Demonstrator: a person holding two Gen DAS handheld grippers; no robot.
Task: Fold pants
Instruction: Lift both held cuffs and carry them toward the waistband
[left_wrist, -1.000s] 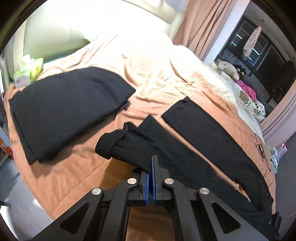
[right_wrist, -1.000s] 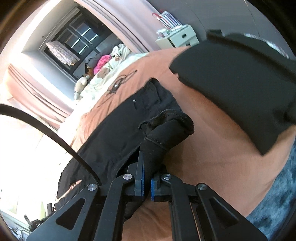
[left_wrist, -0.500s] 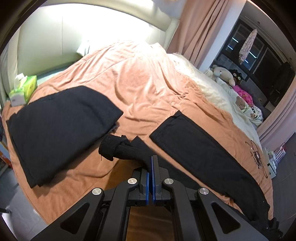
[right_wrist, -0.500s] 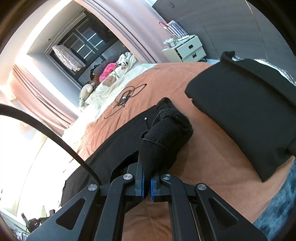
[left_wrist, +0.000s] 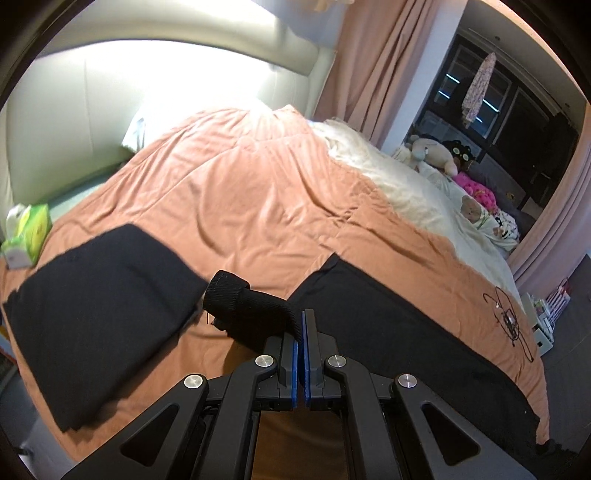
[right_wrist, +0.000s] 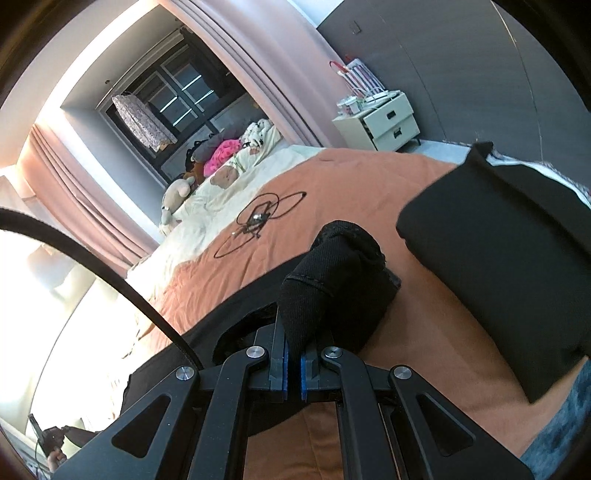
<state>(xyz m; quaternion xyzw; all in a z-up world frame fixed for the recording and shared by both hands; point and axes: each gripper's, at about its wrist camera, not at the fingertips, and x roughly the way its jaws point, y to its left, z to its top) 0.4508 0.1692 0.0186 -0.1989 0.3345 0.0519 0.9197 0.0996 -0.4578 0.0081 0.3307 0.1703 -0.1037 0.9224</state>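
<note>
The black pants (left_wrist: 399, 332) lie lengthwise on the bed (left_wrist: 258, 206), their two ribbed cuffs lifted off the cover. The left tongs (left_wrist: 300, 325) tilt downward, clamped on one cuff (left_wrist: 236, 299), which sticks out left of the pads. The right tongs (right_wrist: 293, 350) slope gently down, clamped on the other cuff (right_wrist: 332, 280), bunched just above them. One folded black garment (left_wrist: 92, 306) lies flat to the left, one tissue box (left_wrist: 26, 236) beyond.

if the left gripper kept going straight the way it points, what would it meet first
Probably the orange bedspread just past the pants cuff that the left gripper holds; depth is hard to judge through the fisheye.
</note>
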